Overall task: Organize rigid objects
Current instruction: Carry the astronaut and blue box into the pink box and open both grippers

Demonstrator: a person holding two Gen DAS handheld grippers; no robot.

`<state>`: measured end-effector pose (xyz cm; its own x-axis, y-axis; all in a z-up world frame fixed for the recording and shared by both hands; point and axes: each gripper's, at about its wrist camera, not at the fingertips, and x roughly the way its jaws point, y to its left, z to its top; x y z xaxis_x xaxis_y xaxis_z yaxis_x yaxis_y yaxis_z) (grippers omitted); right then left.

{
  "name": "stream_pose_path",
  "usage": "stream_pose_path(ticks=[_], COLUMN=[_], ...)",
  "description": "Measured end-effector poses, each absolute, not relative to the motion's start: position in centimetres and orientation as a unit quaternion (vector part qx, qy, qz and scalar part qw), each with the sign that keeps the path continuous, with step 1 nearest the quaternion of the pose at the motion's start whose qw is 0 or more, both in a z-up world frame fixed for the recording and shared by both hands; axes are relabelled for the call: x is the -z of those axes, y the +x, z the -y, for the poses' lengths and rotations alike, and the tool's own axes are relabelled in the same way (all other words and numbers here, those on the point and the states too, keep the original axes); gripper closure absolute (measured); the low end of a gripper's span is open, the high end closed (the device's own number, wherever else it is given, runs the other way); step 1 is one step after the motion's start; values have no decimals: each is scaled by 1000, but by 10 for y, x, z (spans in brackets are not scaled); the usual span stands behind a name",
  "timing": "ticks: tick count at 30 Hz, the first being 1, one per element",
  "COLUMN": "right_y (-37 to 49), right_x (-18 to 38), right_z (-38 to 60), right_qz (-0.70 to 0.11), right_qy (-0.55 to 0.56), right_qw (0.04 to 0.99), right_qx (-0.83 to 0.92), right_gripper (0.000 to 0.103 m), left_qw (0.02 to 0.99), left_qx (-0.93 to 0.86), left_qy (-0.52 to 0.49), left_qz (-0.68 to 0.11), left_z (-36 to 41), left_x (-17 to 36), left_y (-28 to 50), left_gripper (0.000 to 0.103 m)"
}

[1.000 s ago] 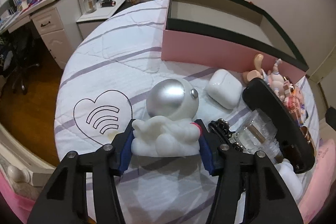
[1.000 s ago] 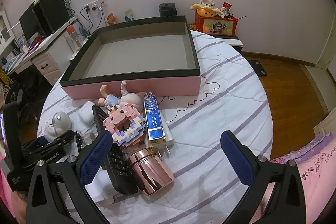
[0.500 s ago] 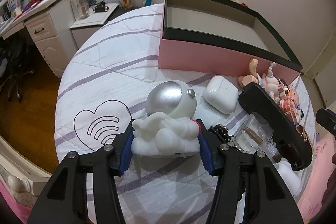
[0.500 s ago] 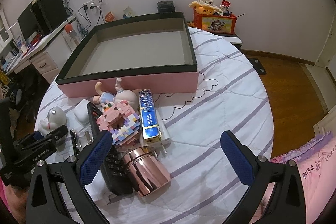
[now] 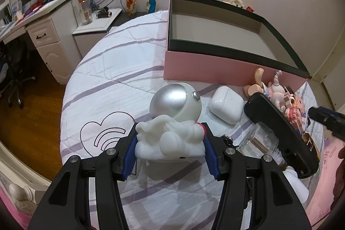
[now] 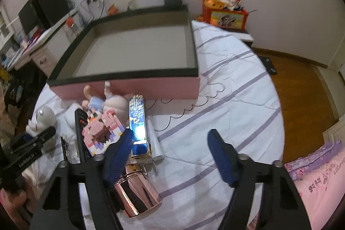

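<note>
Astronaut (image 5: 172, 130): one; box (image 5: 215, 70): one; grippers: two

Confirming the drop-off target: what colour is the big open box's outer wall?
Pink, with a black rim; the box shows best in the left wrist view.

Black hand-held gripper (image 5: 170, 149), blue pads (image 5: 130, 151), silver screws

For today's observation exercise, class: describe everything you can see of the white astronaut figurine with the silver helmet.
The white astronaut figurine with the silver helmet looks like matte moulded plastic, its body a lumpy, puffy suit with a small red detail at one side. The helmet is a smooth, shiny silver dome with a round stud on its side. It is clamped at both sides between the blue pads of the left gripper, helmet pointing away from the camera, over the white quilted cover with purple stripes.
</note>
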<state>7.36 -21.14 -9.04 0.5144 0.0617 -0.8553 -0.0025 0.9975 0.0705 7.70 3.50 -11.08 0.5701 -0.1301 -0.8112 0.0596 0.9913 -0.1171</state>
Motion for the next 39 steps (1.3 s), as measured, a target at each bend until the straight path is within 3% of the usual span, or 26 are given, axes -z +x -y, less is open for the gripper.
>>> stream_pose_path(ticks=[11,30,33,35,36,39], right_y=[87,112,117,116,114,109], right_x=[92,107,116,112,111,107], right_z=[202,198,202,204,202,199], right_qz=[-514,-528,-528,-519,-515,-509], right_qy=[2,19,35,46,38,20], right_qw=[854,843,841,845,848,852], right_qx=[-80,-105,-112,-122,-118,-116], right_gripper=[42,45,51,74,79,81], left_qw=[884,885,885,885,885,887], left_qx=[59,58,58,58,58,59], left_qy=[-32,-27,-27,-26,-25,-27], left_qz=[-462,-462,-461,-461,-460,-458], left_z=[-29,-27,-28,-28,-28,-28], left_x=[111,108,108,107,107,105], left_y=[77,76,76,75,75,75], left_gripper=[49,49,49,49,49,49])
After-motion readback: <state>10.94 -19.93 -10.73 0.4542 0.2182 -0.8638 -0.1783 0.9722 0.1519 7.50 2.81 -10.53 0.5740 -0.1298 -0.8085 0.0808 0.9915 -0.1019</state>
